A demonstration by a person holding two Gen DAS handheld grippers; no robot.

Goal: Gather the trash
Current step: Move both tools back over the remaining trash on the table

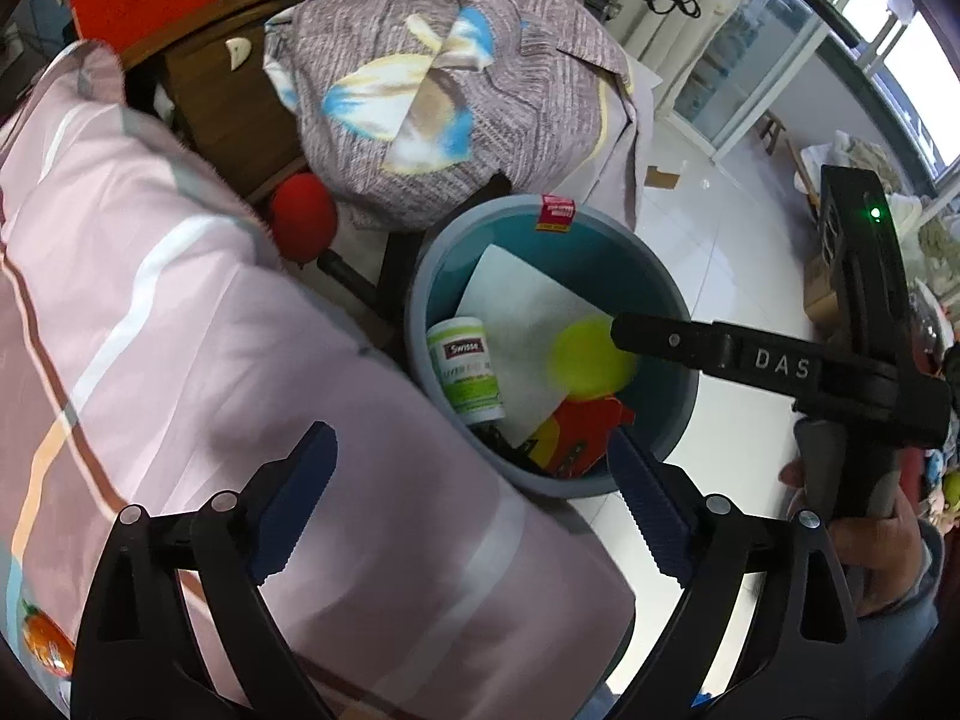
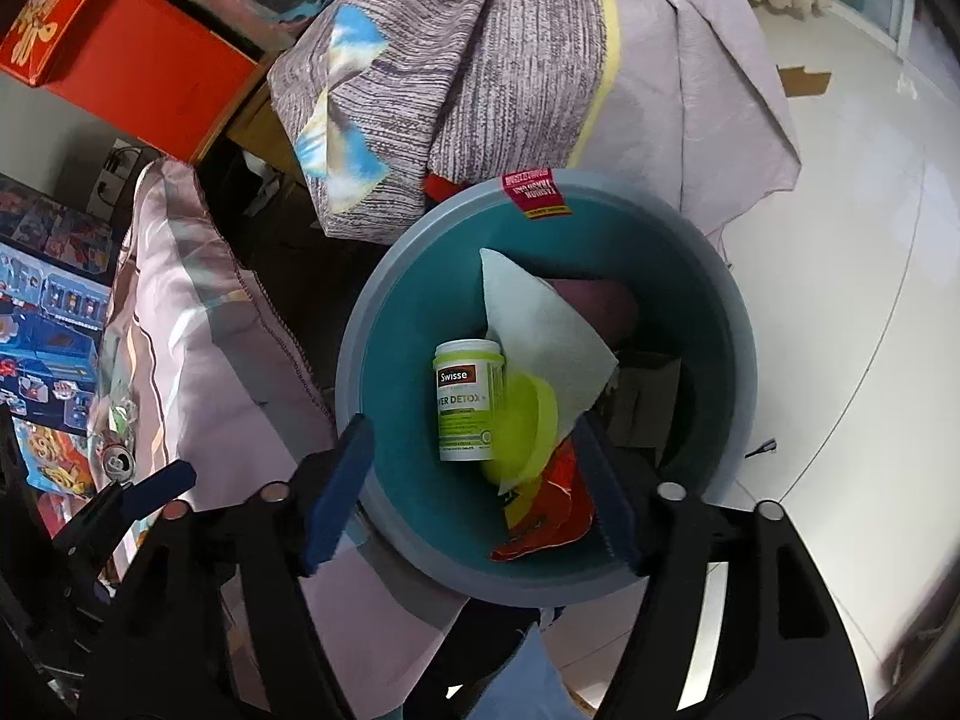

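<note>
A teal bin (image 1: 666,300) (image 2: 408,324) with a grey rim stands on the floor beside the bed. Inside lie a white and green Swisse bottle (image 1: 467,369) (image 2: 467,402), a white paper sheet (image 1: 528,312) (image 2: 540,330), a blurred yellow-green round object (image 1: 591,357) (image 2: 522,420) and a red and yellow wrapper (image 1: 576,438) (image 2: 552,510). My left gripper (image 1: 474,504) is open and empty over the pink bedding. My right gripper (image 2: 480,498) is open and empty above the bin; its finger (image 1: 690,345) shows over the bin in the left wrist view.
Pink striped bedding (image 1: 180,330) (image 2: 198,330) lies left of the bin. A patterned grey blanket (image 1: 450,78) (image 2: 480,60) is heaped behind it. A red ball (image 1: 303,216), an orange box (image 2: 150,66), a crushed can (image 2: 117,462) and white tiled floor (image 2: 870,300) are around.
</note>
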